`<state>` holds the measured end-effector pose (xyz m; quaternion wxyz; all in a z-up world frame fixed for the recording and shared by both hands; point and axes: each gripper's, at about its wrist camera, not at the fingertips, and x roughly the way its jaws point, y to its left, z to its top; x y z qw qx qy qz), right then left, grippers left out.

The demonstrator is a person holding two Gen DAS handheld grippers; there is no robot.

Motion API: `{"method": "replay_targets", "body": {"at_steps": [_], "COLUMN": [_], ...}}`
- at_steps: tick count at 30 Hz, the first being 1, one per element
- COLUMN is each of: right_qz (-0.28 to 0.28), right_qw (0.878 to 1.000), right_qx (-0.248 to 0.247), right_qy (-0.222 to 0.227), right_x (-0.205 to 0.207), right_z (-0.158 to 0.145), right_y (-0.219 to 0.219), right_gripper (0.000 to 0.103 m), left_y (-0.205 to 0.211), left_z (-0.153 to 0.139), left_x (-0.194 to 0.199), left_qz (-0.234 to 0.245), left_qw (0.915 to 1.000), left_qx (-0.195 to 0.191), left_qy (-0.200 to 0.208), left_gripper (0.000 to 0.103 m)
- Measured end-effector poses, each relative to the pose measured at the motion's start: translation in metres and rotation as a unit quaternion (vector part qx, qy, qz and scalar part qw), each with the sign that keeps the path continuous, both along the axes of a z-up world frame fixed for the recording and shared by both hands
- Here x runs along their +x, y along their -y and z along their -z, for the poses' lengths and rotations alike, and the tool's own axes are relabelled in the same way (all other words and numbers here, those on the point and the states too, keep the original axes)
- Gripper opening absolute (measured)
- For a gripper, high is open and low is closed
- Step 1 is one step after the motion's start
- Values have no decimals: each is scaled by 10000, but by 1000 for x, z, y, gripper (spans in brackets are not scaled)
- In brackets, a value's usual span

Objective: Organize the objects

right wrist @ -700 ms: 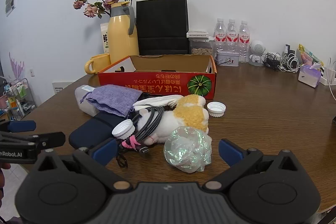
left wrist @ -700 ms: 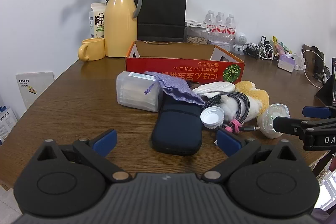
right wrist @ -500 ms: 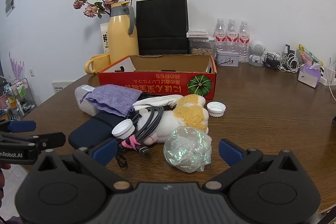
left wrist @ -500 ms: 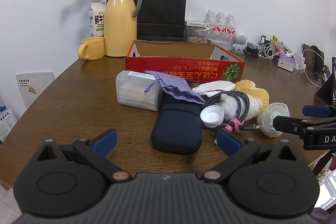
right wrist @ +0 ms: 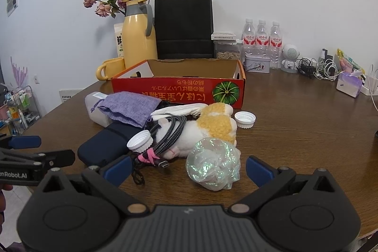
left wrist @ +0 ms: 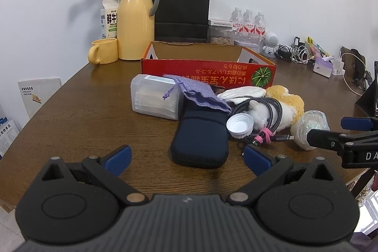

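Tongs (left wrist: 186,158) unmoved, both pairs still open.

1. Matte black plastic left gripper (left wrist: 186,157), with ribbed grey-black centre housing and two round raised discs.
2. Blue rubber pads (left wrist: 118,156) on angular black fingers; brass-coloured pivot pins, small silver screws.
3. Identical black right gripper (right wrist: 187,168); white lettering printed on the side arm.

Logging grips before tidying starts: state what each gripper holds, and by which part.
Nothing is held. The left gripper and right gripper both stand open above the table, clear of the pile.
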<state>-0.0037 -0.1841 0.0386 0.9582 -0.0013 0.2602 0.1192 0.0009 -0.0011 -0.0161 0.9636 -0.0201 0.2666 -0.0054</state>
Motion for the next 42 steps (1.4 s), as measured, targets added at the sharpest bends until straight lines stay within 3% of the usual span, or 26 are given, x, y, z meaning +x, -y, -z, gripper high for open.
{"method": "replay_targets", "body": {"at_steps": [42], "right_qz": [14], "right_qw": [10000], "right_qx": [-28], "right_qy": [-45], "right_x": [-4], "right_z": [6], "right_y": [0], "right_gripper": [103], "left_y": [0], "left_z": [8], "left_x": [-4], "left_qz": [7], "left_qw": [10000], "left_qx": [-5], "left_qy": [-54], "left_gripper": [103]}}
